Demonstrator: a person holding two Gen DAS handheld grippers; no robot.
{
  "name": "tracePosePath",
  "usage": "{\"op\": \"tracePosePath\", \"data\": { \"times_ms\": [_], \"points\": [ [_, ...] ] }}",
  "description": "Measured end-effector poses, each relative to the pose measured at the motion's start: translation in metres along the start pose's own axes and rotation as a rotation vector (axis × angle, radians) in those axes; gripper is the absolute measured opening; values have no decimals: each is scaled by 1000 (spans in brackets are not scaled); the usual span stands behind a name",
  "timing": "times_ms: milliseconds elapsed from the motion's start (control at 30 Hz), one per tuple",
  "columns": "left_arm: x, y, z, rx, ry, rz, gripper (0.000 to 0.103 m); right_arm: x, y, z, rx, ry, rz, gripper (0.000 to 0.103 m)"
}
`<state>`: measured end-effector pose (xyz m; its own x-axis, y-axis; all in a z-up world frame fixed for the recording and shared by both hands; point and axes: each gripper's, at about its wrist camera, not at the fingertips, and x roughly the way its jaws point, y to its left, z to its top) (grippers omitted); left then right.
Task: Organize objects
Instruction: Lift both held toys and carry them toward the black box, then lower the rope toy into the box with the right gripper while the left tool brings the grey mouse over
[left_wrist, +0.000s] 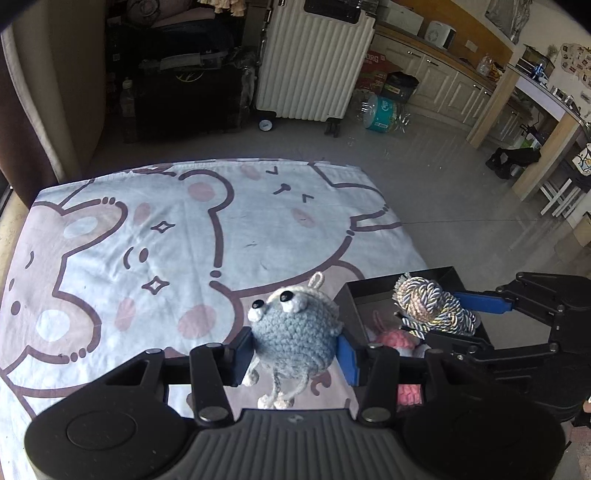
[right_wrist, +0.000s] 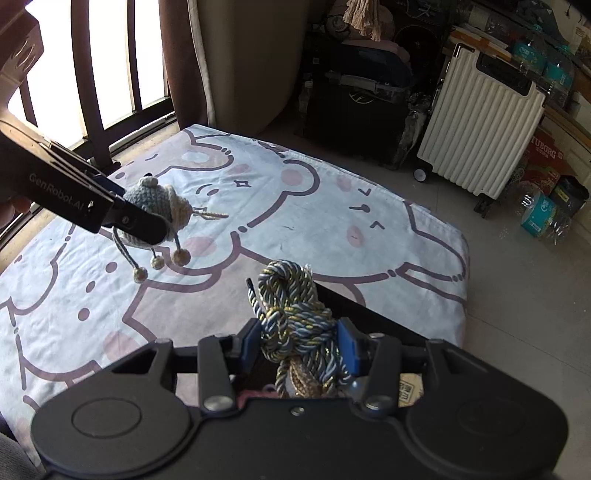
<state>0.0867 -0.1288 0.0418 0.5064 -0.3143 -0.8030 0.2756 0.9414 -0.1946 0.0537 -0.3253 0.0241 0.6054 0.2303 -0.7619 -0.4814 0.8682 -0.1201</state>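
Note:
My left gripper is shut on a grey crocheted toy with bead eyes and dangling legs, held above the cartoon-print cloth. The toy also shows in the right wrist view, hanging above the cloth. My right gripper is shut on a knotted blue-and-gold cord. In the left wrist view the cord hangs over a black box at the cloth's right edge. A pink crocheted item lies inside the box.
The cloth covers a low table beside a barred window. Beyond it stand a cream ribbed suitcase, dark bags and packs of water bottles on the grey floor. Kitchen cabinets line the far right.

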Motion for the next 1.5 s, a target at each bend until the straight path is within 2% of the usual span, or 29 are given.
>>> {"op": "tracePosePath", "data": {
  "times_ms": [433,1000,1200,1500],
  "points": [
    [-6,-46,19,51,-35,-8,49,-23,-20,1,-68,-45,-19,46],
    [7,-53,6,15,-13,-54,49,-17,-36,1,-112,-16,-65,44],
    [3,-47,12,-28,-45,-61,49,-1,-39,-2,-204,-9,-45,44],
    [-5,-51,18,-25,-71,-96,49,49,-27,-8,-396,88,-26,44]
  ]
}}
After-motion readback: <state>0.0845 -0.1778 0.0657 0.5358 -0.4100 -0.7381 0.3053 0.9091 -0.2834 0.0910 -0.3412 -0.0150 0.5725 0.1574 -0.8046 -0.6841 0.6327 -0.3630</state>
